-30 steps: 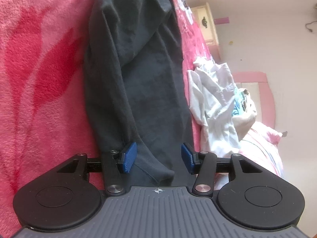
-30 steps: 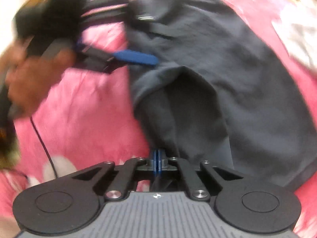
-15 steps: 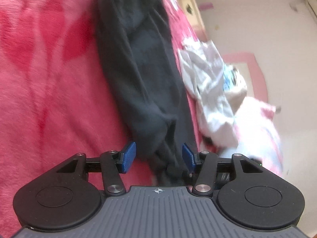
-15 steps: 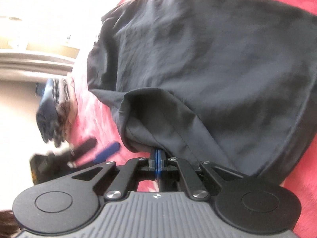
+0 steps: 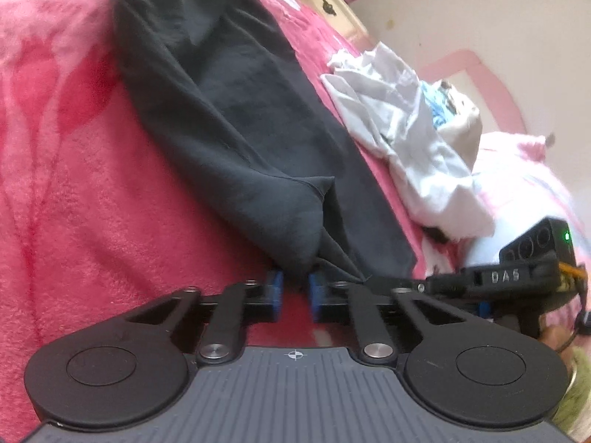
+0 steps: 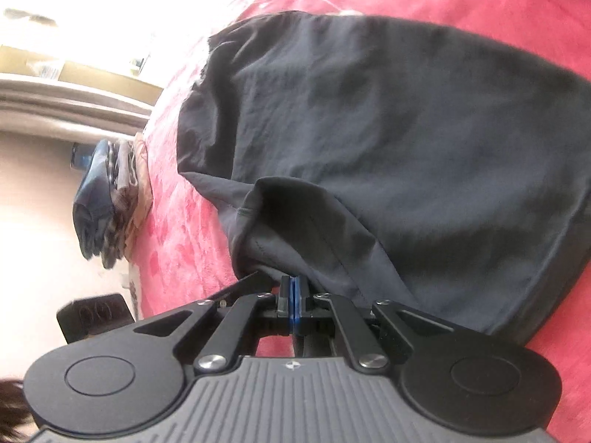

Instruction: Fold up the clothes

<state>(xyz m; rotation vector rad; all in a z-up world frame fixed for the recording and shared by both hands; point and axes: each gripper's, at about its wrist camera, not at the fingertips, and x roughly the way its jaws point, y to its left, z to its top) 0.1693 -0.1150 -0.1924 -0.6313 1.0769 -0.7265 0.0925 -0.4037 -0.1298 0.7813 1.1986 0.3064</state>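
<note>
Left wrist view, your left gripper [image 5: 295,291]: it sits at the bottom centre of the frame, its blue pads [image 5: 275,289] standing a narrow gap apart with a bunched corner of the dark garment [image 5: 236,118] between them. Whether the pads actually pinch the cloth cannot be told from here.
Left wrist view, dark garment: a long charcoal piece of clothing running from the top left of the frame down to the gripper at lower centre, lying on the pink blanket [image 5: 74,184] with one layer doubled over another.
Left wrist view, white clothes [image 5: 406,136]: a crumpled pale heap at the right of the frame, just beside the garment's right edge.
Left wrist view, your right gripper [image 5: 517,280]: its black body with a green light shows at the right edge, close to the garment's lower corner.
Left wrist view, cabinet [image 5: 332,11]: a cream piece of furniture against the wall at the top.

Right wrist view, your right gripper [image 6: 291,301]: bottom centre of the frame, blue pads pressed together on a folded edge of the dark garment [image 6: 406,129].
Right wrist view, dark garment: it fills the centre and right of the frame, spread across the pink blanket [image 6: 184,240].
Right wrist view, folded stack [image 6: 107,199]: dark and patterned clothes piled at the left, at the blanket's edge.
</note>
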